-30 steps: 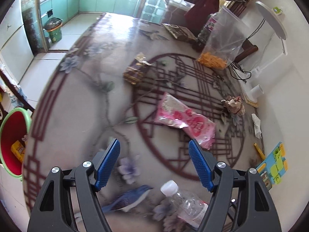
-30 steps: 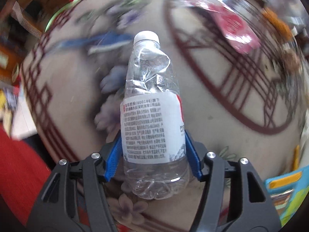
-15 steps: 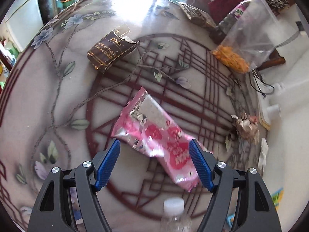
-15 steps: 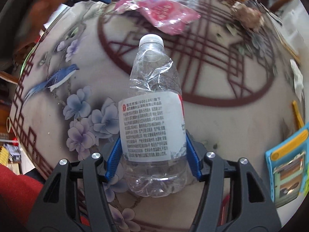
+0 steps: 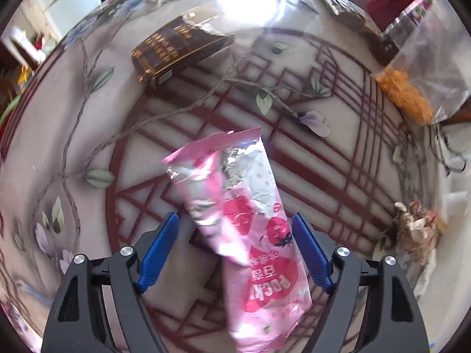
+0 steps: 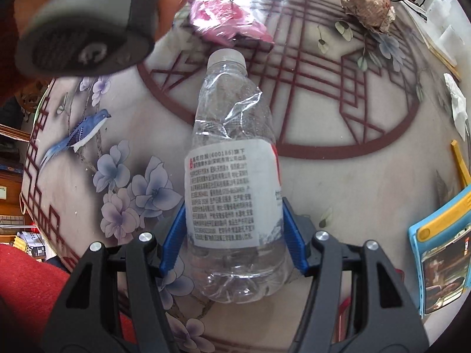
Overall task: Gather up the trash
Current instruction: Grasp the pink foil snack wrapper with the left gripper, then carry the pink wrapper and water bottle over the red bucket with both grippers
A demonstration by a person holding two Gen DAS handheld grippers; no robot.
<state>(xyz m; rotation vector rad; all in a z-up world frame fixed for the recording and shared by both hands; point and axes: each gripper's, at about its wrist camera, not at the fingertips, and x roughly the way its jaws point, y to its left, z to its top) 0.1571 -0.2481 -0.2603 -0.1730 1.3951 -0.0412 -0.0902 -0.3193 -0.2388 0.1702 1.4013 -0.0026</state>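
1. Left tool (image 5: 235,253) is spread wide, its blue pads on either side of a pink snack wrapper (image 5: 250,229) that lies on the worktop (image 5: 338,176); neither pad touches the wrapper.
2. That wrapper lies lengthwise between the pads, its torn foil end pointing far and its printed end near, under the tool.
3. Right tool (image 6: 234,235) is closed on a crushed clear plastic bottle (image 6: 232,176), the pads pressing the labelled lower part from both sides, white cap pointing far.
4. In the right wrist view the pink snack wrapper (image 6: 226,19) lies just beyond the bottle's cap, and the back of the left tool fills the far left corner, held in a hand (image 6: 173,0).
5. A dark brown wrapper (image 5: 176,50) lies far left on the worktop, well apart from the pink one.
6. A crumpled brownish paper wad (image 5: 415,229) sits at the right; a clear bag (image 5: 418,67) with orange contents stands far right.
7. A blue and yellow case (image 6: 438,261) lies at the near right edge in the right wrist view.
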